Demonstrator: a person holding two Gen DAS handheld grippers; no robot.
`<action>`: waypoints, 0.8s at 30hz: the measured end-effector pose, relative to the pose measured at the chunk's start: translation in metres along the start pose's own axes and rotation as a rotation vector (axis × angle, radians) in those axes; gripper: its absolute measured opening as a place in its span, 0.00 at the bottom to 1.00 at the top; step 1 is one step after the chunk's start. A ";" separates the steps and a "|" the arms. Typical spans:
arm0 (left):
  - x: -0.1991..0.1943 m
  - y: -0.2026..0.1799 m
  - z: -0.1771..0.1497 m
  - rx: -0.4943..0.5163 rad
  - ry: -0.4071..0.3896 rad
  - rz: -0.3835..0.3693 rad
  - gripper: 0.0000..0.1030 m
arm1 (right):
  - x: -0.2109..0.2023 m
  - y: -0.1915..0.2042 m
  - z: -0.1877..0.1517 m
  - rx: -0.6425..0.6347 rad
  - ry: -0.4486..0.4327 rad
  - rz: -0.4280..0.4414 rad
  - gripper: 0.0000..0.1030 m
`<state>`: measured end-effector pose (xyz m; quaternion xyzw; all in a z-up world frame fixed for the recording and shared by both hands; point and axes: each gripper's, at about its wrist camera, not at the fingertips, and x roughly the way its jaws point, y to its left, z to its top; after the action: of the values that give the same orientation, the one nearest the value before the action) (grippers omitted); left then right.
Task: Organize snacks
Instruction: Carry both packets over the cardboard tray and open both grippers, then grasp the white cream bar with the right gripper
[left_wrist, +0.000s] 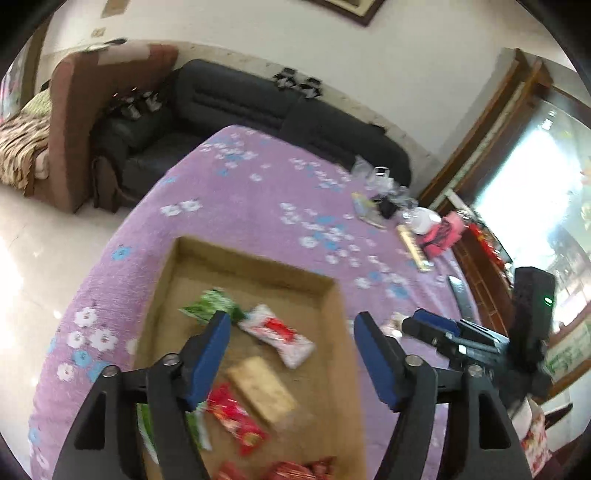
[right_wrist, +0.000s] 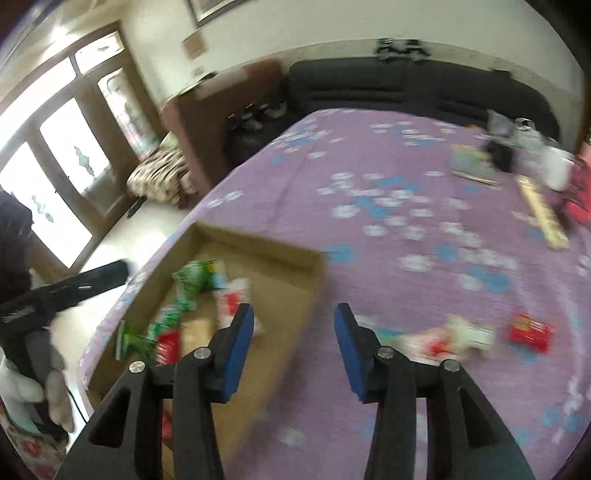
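A shallow cardboard box (left_wrist: 258, 258) lies on the purple flowered tablecloth (left_wrist: 258, 184). It holds several snack packs: a green one (left_wrist: 207, 304), a white and red one (left_wrist: 280, 334), a tan one (left_wrist: 262, 387) and a red one (left_wrist: 236, 417). My left gripper (left_wrist: 291, 332) is open and empty above the box. My right gripper (right_wrist: 293, 326) is open and empty over the box's right wall (right_wrist: 299, 325). It shows in the left wrist view (left_wrist: 443, 332) beside the box. On the cloth to the right lie a white and red pack (right_wrist: 454, 336) and a red pack (right_wrist: 530, 330).
At the table's far right are a long yellowish box (right_wrist: 541, 212), a white cup (right_wrist: 557, 168), plastic bags (left_wrist: 373, 175) and a pink item (left_wrist: 441, 234). A black sofa (left_wrist: 258, 99) stands behind the table, a brown armchair (left_wrist: 92, 110) to the left.
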<state>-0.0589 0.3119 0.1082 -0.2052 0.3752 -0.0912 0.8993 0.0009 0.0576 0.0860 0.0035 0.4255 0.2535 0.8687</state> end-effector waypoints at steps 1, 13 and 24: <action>0.001 -0.008 -0.002 0.010 0.002 -0.014 0.74 | -0.009 -0.017 -0.003 0.029 -0.007 -0.006 0.44; 0.078 -0.104 -0.043 0.126 0.175 -0.120 0.75 | -0.031 -0.176 -0.057 0.329 -0.018 -0.087 0.46; 0.120 -0.119 -0.038 0.136 0.220 -0.084 0.75 | 0.045 -0.138 -0.002 0.180 0.033 -0.054 0.46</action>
<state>-0.0026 0.1557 0.0597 -0.1478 0.4558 -0.1759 0.8599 0.0829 -0.0434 0.0207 0.0656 0.4609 0.1908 0.8642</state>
